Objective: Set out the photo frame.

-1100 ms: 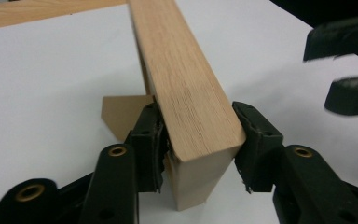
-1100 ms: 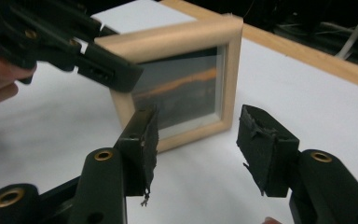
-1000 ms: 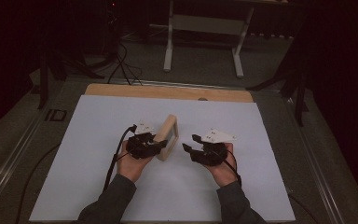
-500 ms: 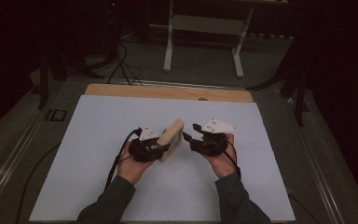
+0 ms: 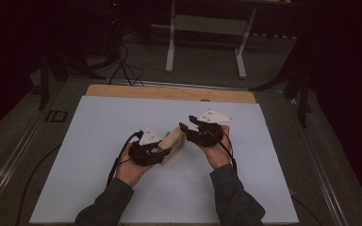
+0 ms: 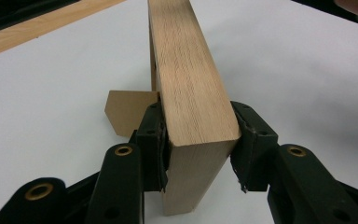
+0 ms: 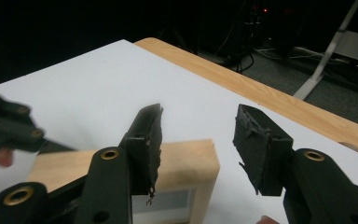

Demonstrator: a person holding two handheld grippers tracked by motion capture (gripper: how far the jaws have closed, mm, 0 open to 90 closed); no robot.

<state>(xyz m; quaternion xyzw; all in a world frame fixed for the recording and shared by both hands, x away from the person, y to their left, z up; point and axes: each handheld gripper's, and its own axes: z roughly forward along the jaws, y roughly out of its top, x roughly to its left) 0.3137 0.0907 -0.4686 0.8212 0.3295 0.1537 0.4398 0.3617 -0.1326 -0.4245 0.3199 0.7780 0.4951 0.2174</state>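
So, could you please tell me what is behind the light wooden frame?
A brown cardboard stand flap sticks out behind the light wooden frame, above the white table sheet; the frame covers the rest.

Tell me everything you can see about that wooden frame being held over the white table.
The wooden frame is pale, light-grained wood with thick flat sides around a window-like opening, like a picture frame. A brown cardboard piece shows behind it. It stands tilted on edge over the white table. The left claw clamps one side between its black pads. The right claw is open, just above a corner, not gripping it.
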